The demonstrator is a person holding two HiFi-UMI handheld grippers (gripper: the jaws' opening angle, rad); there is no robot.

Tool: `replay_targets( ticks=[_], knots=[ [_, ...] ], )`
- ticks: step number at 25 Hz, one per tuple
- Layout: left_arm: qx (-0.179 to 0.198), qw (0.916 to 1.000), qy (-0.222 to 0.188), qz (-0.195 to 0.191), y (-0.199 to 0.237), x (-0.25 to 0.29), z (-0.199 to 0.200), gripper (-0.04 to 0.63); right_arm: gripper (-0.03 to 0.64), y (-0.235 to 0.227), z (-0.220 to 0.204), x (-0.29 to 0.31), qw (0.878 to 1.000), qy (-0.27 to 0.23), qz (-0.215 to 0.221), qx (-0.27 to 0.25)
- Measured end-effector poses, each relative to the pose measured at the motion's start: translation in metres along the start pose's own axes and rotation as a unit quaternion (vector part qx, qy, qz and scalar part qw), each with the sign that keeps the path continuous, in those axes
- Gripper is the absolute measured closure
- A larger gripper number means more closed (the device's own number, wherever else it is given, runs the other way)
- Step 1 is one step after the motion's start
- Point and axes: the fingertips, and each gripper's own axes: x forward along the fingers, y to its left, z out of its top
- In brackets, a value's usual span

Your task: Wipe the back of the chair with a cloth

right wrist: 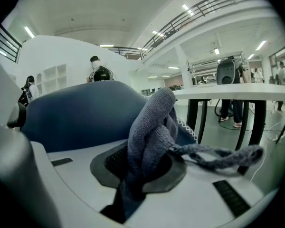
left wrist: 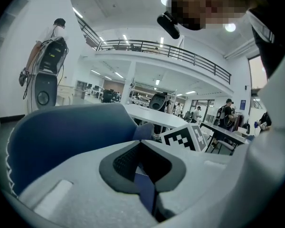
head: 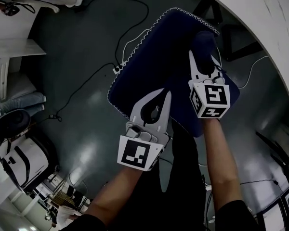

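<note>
Wiping under way: my right gripper pinches grey cloth against blue chair back; left gripper closed on its fabric (steadying, I judge). Next: sweep cloth across.

Head camera looks steeply down over both forearms onto the blue chair back and dark floor. Each gripper camera rides low behind its own jaws, very close, angled up across the hall. All three views share the chair back.
</note>
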Motion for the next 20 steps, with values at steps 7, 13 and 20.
replay_targets(
  ticks=[7, 13, 20],
  knots=[
    [-0.001, 1.0, -0.002, 0.004, 0.008, 0.014, 0.0, 0.586, 0.543, 0.0, 0.006, 0.018, 1.0, 0.003, 0.012, 0.002],
    [-0.007, 0.9999, 0.002, 0.012, 0.014, 0.002, -0.003, 0.586, 0.543, 0.024, 0.009, 0.018, 0.998, 0.005, 0.052, -0.029],
    [-0.017, 0.9997, -0.005, 0.016, 0.017, -0.033, -0.005, 0.586, 0.543, 0.077, -0.001, 0.003, 0.994, 0.012, 0.091, -0.059]
  ],
)
